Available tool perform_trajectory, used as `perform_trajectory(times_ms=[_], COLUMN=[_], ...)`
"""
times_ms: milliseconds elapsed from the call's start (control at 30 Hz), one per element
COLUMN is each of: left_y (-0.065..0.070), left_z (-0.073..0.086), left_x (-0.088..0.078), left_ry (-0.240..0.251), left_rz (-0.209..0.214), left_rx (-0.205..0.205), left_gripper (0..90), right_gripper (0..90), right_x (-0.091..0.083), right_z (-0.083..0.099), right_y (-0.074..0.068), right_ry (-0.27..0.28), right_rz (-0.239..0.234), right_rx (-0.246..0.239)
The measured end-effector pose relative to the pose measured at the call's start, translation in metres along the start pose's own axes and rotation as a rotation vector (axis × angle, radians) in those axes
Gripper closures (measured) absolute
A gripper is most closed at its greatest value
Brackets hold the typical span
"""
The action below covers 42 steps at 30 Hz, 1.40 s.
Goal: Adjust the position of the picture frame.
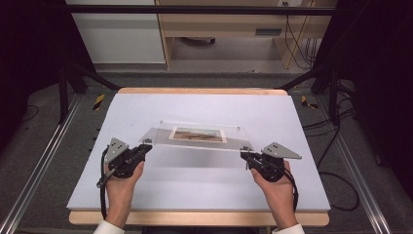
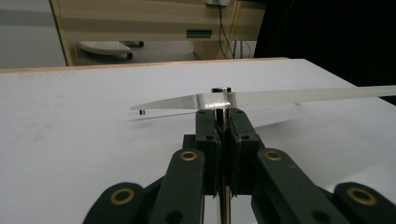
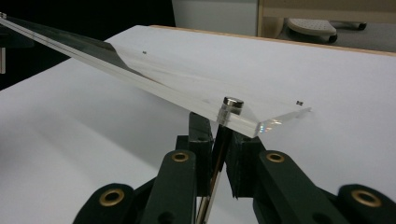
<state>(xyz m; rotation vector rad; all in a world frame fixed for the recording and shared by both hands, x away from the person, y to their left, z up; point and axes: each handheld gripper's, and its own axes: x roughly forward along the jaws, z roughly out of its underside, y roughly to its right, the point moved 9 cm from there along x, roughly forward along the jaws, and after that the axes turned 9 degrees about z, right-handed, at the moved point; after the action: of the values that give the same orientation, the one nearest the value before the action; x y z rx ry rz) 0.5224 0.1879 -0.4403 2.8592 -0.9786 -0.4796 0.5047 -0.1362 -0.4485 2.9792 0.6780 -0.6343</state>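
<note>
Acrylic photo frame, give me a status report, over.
Left gripper and right gripper shut on metal standoff pins at near corners. Acrylic photo frame lifted off white table, tilted, photo inside. Nothing in the way.

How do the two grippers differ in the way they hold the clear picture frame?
The left gripper grips the near left corner of the clear frame; the right gripper grips its near right corner. In the left gripper view the panel looks nearly level; in the right gripper view it slopes up and away. Both are shut on a metal post under a corner, lifting the near edge off the white table.
</note>
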Motion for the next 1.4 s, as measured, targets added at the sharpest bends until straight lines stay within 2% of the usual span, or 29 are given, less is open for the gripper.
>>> perform_trajectory(times_ms=[67, 267, 467, 733, 933, 1067, 1167, 1267, 1400], left_y=[0.002, 0.003, 0.005, 0.007, 0.009, 0.010, 0.014, 0.015, 0.015], left_z=[0.002, 0.002, 0.003, 0.010, 0.024, 0.028, 0.033, 0.035, 0.042], left_x=[0.005, 0.008, 0.011, 0.011, 0.008, 0.007, 0.007, 0.007, 0.006], left_ry=[-0.007, 0.012, 0.022, 0.009, -0.029, -0.042, -0.056, -0.061, -0.073], left_rz=[0.002, 0.000, 0.000, -0.005, -0.003, 0.012, 0.014, 0.014, 0.034], left_rx=[0.007, 0.001, -0.003, -0.016, -0.026, -0.019, 0.003, 0.005, -0.023], left_gripper=[83.4, 83.4, 83.5, 83.6, 83.5, 83.4, 83.2, 83.1, 83.4], right_gripper=[81.6, 81.8, 81.7, 81.9, 82.2, 82.2, 82.6, 82.7, 82.7], right_x=[-0.002, -0.002, 0.000, 0.000, 0.000, 0.000, 0.000, 0.001, 0.001], right_z=[0.001, 0.001, 0.000, 0.004, 0.011, 0.016, 0.019, 0.021, 0.025], right_y=[0.005, 0.009, 0.013, 0.014, 0.013, 0.014, 0.015, 0.016, 0.016], right_ry=[-0.001, 0.008, 0.012, -0.001, -0.019, -0.025, -0.033, -0.035, -0.049], right_rz=[0.001, 0.012, 0.023, 0.007, -0.001, 0.006, 0.006, 0.006, 0.007], right_rx=[0.010, 0.021, 0.011, 0.004, -0.007, -0.030, -0.026, -0.026, -0.040])
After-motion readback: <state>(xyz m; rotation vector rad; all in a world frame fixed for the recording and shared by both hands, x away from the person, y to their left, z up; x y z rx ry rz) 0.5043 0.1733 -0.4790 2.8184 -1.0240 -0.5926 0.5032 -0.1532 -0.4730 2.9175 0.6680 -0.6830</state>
